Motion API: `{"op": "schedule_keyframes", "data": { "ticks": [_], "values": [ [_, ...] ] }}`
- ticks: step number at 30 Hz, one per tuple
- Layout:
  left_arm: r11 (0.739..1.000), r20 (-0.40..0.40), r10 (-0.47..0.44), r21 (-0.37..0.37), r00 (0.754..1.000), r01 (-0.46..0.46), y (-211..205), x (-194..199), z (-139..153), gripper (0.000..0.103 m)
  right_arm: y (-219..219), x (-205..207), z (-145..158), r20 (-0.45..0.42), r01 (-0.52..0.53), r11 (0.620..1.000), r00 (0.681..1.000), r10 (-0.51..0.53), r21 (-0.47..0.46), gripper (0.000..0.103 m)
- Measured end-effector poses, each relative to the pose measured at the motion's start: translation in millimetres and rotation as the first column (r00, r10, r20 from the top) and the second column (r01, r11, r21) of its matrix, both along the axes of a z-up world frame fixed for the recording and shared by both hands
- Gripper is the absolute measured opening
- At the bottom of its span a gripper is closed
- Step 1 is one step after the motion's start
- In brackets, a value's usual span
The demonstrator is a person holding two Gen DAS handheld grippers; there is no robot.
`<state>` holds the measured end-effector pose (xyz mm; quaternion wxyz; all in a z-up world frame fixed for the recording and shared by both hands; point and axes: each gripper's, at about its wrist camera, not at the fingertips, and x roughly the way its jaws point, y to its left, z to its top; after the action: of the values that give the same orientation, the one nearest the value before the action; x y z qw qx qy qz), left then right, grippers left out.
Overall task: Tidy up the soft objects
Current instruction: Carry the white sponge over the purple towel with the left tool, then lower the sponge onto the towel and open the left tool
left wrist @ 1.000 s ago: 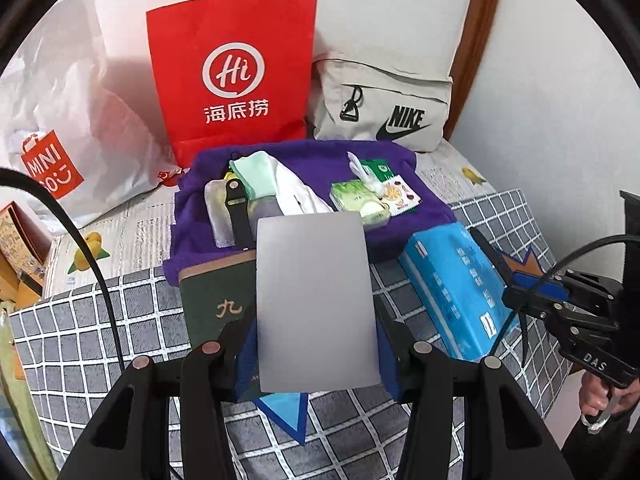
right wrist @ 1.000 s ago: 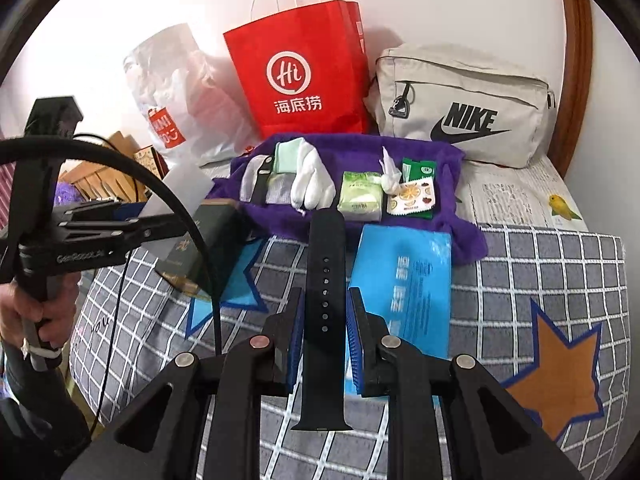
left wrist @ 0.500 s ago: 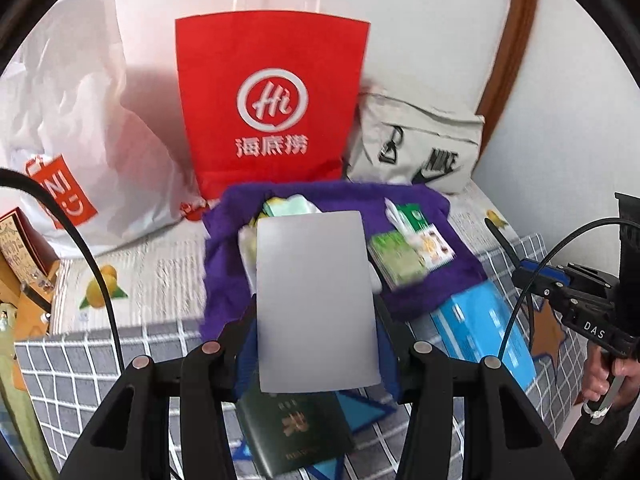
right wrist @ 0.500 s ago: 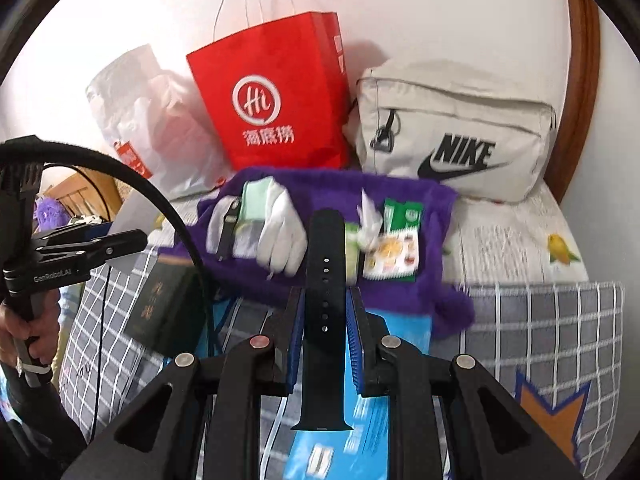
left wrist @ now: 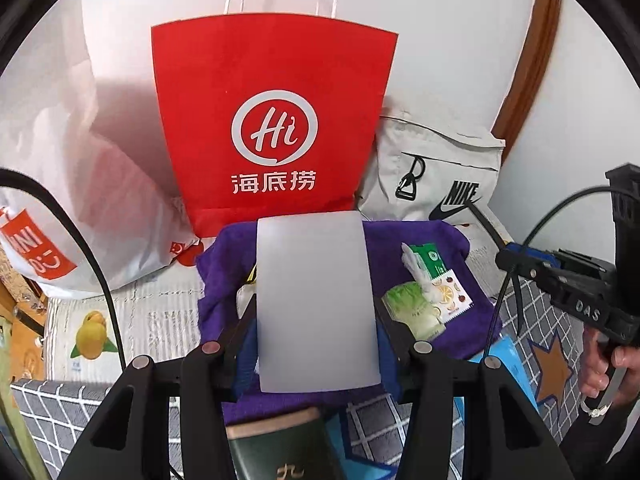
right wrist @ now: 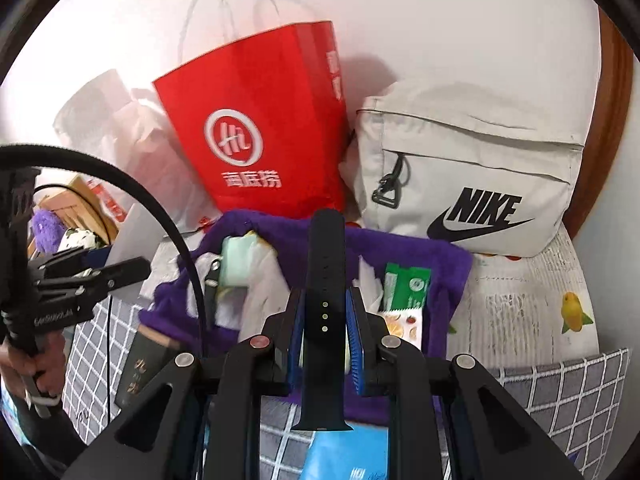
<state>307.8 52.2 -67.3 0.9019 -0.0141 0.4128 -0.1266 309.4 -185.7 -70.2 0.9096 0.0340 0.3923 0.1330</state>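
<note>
I'm seeing bright, even daylight; soft shadows fall on the white wall (left wrist: 440, 20) behind the red paper bag (left wrist: 272, 120). My right wrist view is motion-blurred, its logo smeared. Fisheye bending and black vignetting ring both pictures.

the left tongs (left wrist: 316, 344) are seen angled downward, the 2 fingers (left wrist: 244, 356) clamped on the long edges of a flat grey card (left wrist: 316, 300). the right tongs (right wrist: 324, 344) are likewise pitched downward, the blue-padded fingers (right wrist: 354, 344) closed on a black watch strap (right wrist: 324, 300). each tool is gripped by a hand: the right hand (left wrist: 608, 372) is wrapped round its trigger handle, the left hand (right wrist: 28, 364) round the other.
</note>
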Motion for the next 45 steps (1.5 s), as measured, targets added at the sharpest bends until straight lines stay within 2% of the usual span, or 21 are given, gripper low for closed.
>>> {"op": "schedule_keyframes", "data": {
  "ticks": [7,14,27,33,45],
  "values": [
    [1.0,-0.052,0.001,-0.014,0.999,-0.002,6,16,-23,0.048,-8,29,-19,-0.03,0.061,0.998,0.998,-0.062,-0.021,0.021],
    [1.0,-0.082,-0.012,-0.028,0.997,0.01,2,28,-36,0.048,-14,48,-45,-0.077,0.074,0.997,0.994,-0.073,0.01,0.021],
    [0.999,-0.108,-0.037,-0.013,0.993,0.036,-14,36,-48,0.048,-30,57,-53,-0.097,0.083,0.997,0.992,-0.082,0.005,0.021],
    [0.999,-0.13,-0.039,-0.021,0.991,0.037,-14,40,-57,0.048,-30,65,-68,-0.122,0.093,0.995,0.988,-0.097,-0.039,0.021],
    [0.998,-0.153,-0.058,-0.013,0.987,0.057,-23,44,-70,0.048,-30,73,-90,-0.153,0.095,0.994,0.983,-0.101,-0.05,0.021]
  ]
}}
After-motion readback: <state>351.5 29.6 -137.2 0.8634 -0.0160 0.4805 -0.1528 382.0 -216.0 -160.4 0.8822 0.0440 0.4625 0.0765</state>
